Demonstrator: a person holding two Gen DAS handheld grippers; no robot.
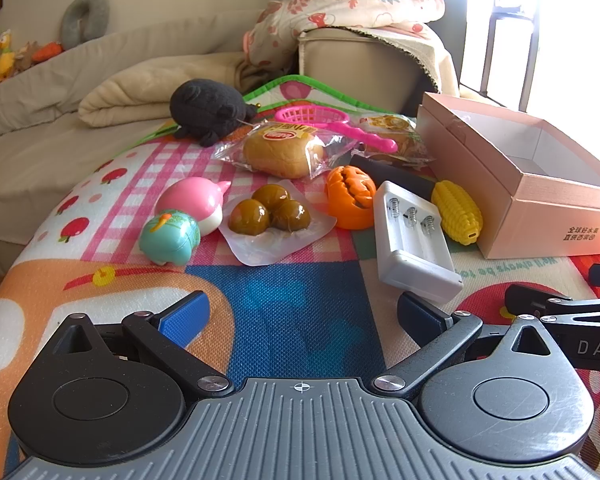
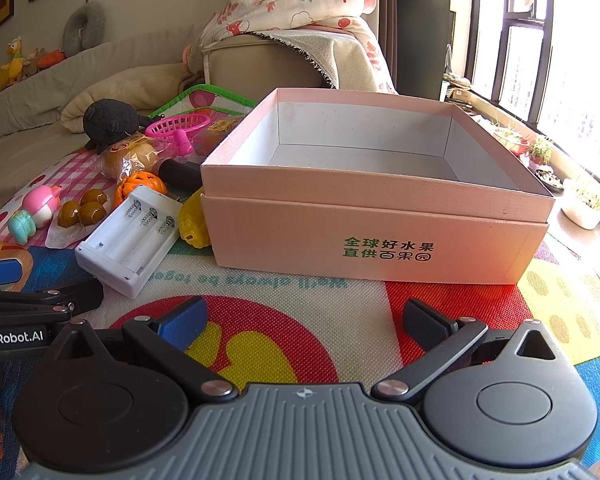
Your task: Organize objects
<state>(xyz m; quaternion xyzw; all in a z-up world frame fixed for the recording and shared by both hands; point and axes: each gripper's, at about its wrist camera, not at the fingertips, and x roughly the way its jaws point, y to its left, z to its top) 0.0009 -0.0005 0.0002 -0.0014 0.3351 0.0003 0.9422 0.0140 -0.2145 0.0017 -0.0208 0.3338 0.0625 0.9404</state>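
An open pink cardboard box [image 2: 376, 236] stands on the play mat, empty inside; it also shows at the right of the left wrist view [image 1: 540, 208]. Left of it lie a white battery holder [image 1: 414, 240], yellow toy corn [image 1: 458, 212], an orange pumpkin toy [image 1: 350, 200], a pack of brown balls [image 1: 270, 212], pink [image 1: 194, 200] and teal [image 1: 170, 236] toys, wrapped bread [image 1: 284, 152], a pink net scoop [image 1: 332, 122] and a black plush [image 1: 208, 110]. My left gripper [image 1: 302, 316] is open and empty, short of the toys. My right gripper [image 2: 304, 320] is open and empty in front of the box.
The colourful play mat [image 2: 300, 292] lies on a bed with a folded beige blanket [image 1: 148, 88] behind the toys. A padded seat with a flowered quilt [image 2: 284, 52] stands behind the box. A window sill with plants [image 2: 540, 152] is at the right.
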